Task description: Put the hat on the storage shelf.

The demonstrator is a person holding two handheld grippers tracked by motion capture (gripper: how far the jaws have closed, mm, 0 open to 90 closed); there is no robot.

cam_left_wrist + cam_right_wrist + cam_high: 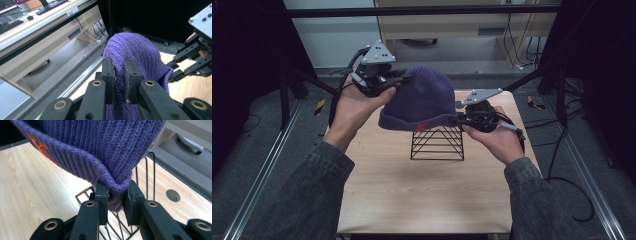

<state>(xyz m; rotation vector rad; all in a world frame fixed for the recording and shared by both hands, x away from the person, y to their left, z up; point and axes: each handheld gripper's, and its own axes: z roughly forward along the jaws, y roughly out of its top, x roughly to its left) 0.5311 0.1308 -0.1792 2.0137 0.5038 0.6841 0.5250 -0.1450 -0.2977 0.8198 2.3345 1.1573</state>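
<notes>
The two grey sleeves point(312, 200) of the person are the nearest things in the high view, and they come in from the bottom edge. The hands at their ends each carry a gripper, and between the two grippers hangs a purple knitted hat point(422, 100).

The hat is in the air, above a black wire stand point(437, 144), and I cannot tell if its folded brim touches the top of the stand. An orange mark point(423, 126) sits on the brim, on the side facing the person.

The left gripper point(399, 77) pinches the hat on the upper left part of its crown. In the left gripper view its two black jaws are pressed together on a fold of the knit point(119, 75), and the rest of the hat bulges out just beyond the jaws. The right gripper point(175, 72) shows farther off in this view, at the far side of the hat.

The right gripper point(459, 119) pinches the brim at the right lower edge of the hat. In the right gripper view the jaws squeeze the thick rolled brim point(117, 192) between them, and the hat spreads up and to the left from there. The wire stand point(117, 225) is directly under these jaws.

The stand rests on a light wooden table point(422, 200), below both grippers. A round hole point(173, 195) in the table top lies to the right of the right gripper.
</notes>
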